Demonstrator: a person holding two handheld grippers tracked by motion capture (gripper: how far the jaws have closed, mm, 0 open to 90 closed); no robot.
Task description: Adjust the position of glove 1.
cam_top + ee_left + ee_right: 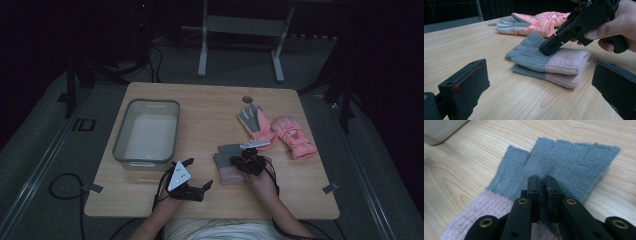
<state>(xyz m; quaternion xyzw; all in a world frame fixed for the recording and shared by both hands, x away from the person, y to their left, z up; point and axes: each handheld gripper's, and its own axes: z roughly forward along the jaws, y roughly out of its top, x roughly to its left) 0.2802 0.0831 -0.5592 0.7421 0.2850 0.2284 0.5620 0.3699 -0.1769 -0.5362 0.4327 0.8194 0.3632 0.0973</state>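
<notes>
From the high view, two knit gloves [228, 161] lay stacked near the counter's [210, 115] front edge, long axis front to back, grey fingers pointing away from the person; two pink ski gloves [280, 132] lay beyond. In the left gripper view, the left tool [536, 87] hung released beside the stack. In the right gripper view, the right tool [543, 185] was clenched on the top glove's knit.

Your knit gloves [549, 61]: grey fingers and palm, pale pink ribbed cuffs, small pink label on top cuff. Ski gloves [277, 131] beyond: salmon pink with grey fingers, one with white print on back. Your bin [147, 132]: translucent grey, pale floor. Table [210, 107]: light wood grain. Your right hand-held gripper [543, 185]: black, brass-coloured rivets. Left hand-held gripper [200, 175]: black, grey plate on top.
</notes>
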